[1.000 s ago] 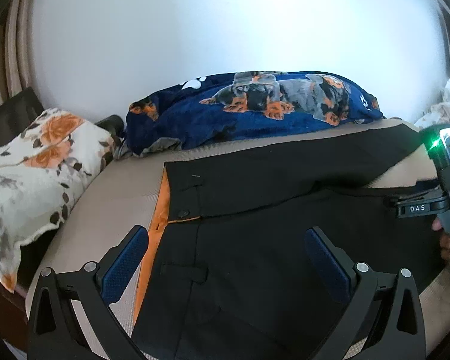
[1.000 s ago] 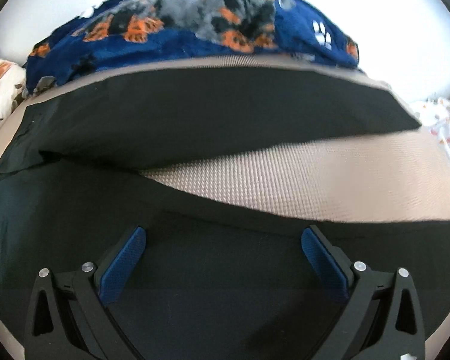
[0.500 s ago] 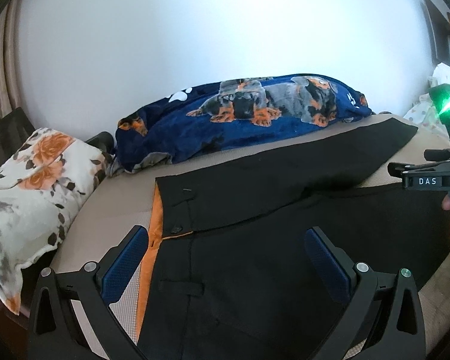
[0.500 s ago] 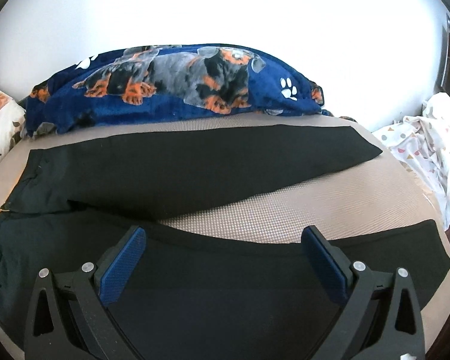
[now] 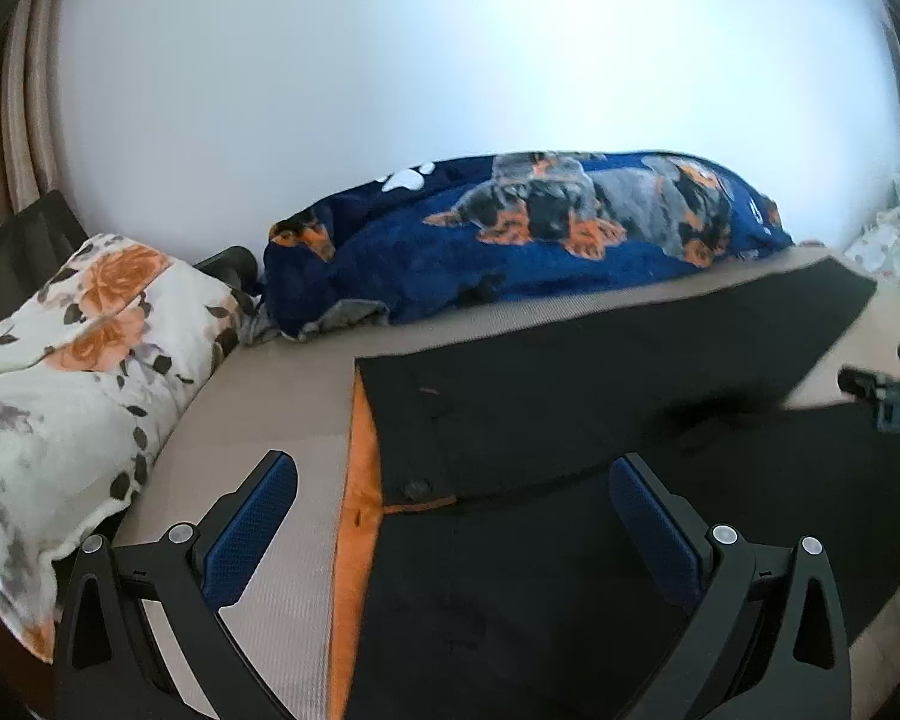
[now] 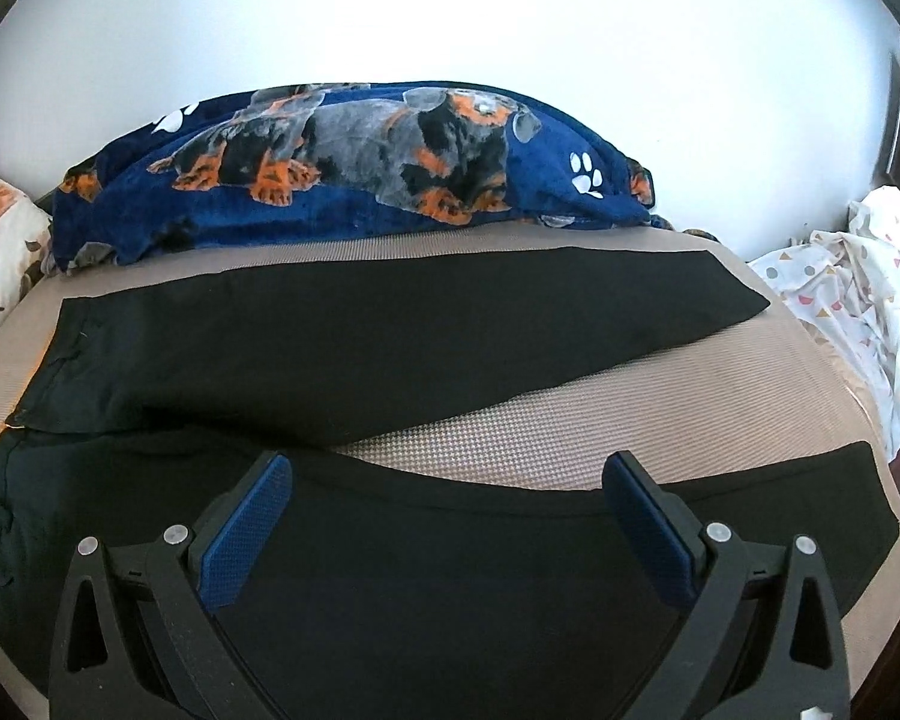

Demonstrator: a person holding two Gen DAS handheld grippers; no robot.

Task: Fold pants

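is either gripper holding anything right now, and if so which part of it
Nothing is held. The left gripper and the right gripper are both open above the pants, which lie spread flat on the bed.

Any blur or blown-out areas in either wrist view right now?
Left wrist: wall glares white at upper right; the right gripper at the frame edge is smeared, black pants soft around the crotch. Right wrist: sharper, wall overexposed, strong fisheye bending of the bed edge.

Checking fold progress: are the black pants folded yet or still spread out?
Spread out. The black pants lie flat on the bed, legs splayed apart with mattress showing between them.
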